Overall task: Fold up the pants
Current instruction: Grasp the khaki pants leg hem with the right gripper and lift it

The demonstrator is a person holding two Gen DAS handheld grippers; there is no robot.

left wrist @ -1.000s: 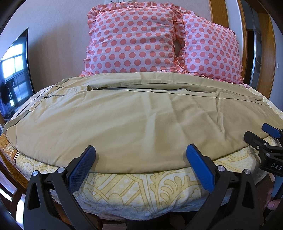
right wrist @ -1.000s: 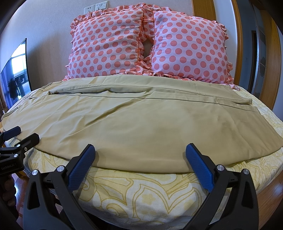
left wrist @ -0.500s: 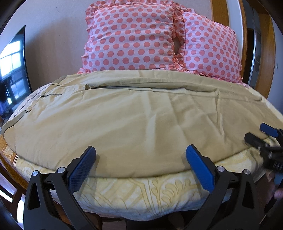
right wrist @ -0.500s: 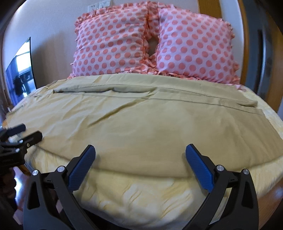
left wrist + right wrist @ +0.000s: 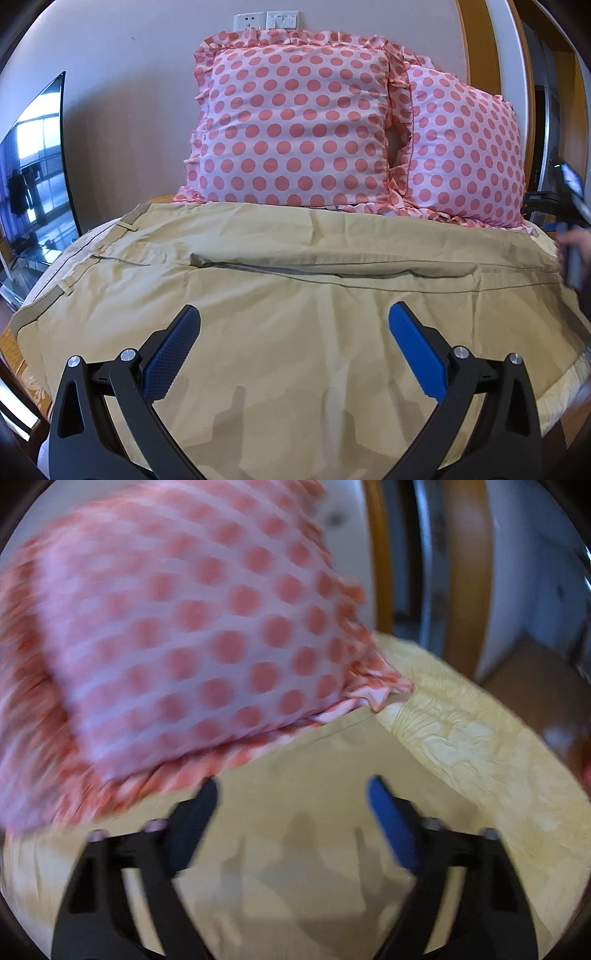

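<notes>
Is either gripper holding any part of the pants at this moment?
No. The left gripper and right gripper are both open over the khaki pants, with nothing between their fingers.

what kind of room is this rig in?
Most likely a bedroom: khaki pants lie spread on a bed with two polka-dot pillows against the wall, and a TV stands at the left.
</notes>
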